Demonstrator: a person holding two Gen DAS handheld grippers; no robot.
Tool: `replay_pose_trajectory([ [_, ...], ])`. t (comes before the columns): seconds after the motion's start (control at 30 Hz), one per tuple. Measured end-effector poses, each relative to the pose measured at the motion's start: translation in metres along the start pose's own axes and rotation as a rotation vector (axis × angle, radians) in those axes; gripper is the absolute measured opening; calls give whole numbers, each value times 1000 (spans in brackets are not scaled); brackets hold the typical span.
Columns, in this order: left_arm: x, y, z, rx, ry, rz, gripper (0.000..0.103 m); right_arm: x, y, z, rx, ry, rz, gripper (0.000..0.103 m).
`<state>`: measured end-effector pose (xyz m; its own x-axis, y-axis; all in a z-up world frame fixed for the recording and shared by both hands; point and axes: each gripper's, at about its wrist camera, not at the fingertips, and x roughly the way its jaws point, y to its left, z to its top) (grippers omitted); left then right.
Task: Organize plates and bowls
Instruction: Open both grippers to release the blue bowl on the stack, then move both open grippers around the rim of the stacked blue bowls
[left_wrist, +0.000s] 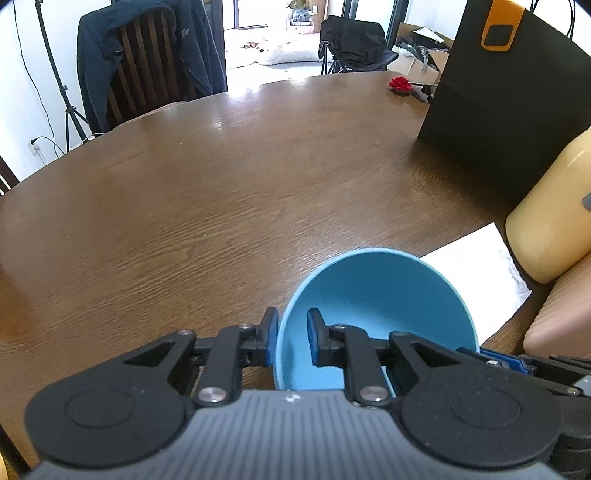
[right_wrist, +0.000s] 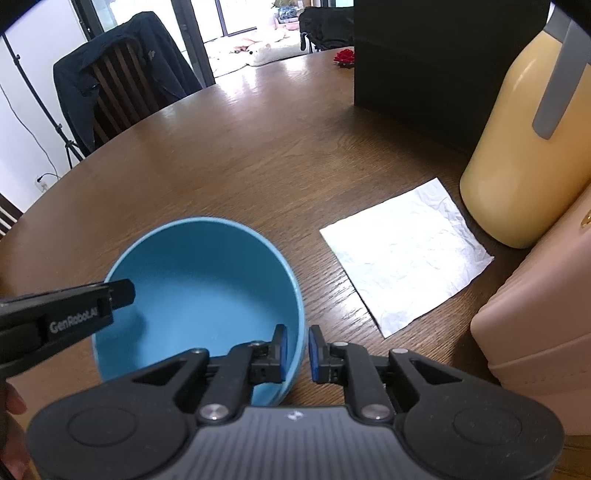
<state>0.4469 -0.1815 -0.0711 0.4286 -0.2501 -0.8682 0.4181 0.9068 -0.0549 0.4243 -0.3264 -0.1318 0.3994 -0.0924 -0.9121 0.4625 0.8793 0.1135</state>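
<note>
A blue bowl (right_wrist: 199, 295) sits on the brown wooden worktop (left_wrist: 221, 184), just left of a white napkin (right_wrist: 402, 258); the left gripper (left_wrist: 291, 339) straddles the bowl's left rim, one finger outside the wall and one inside, jaws narrow with a sliver of gap showing, so the pads do not look pressed on. The right gripper (right_wrist: 297, 349) straddles the near right rim likewise, jaws narrow and not visibly pinching; a yellow bottle (right_wrist: 524, 147), a black box (left_wrist: 509, 110) and a pink case (right_wrist: 543, 332) stand to the right.
</note>
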Motion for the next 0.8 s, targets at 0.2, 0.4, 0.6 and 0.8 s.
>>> replay_pose_trajectory([
  [0.2,-15,-1,2,7,-33,-7,42,-11,-8,2,2,-16,41,38],
  [0.4,-39,-1,3,7,-85,-1,71,-30,-15,0,-20,-46,75,69],
  [0.6,-64,-2,-4,-1,-117,12,103,-46,-25,-4,-59,-46,127,95],
  [0.8,-76,0,-16,-30,-98,3,103,-56,-33,-10,-87,-34,122,103],
])
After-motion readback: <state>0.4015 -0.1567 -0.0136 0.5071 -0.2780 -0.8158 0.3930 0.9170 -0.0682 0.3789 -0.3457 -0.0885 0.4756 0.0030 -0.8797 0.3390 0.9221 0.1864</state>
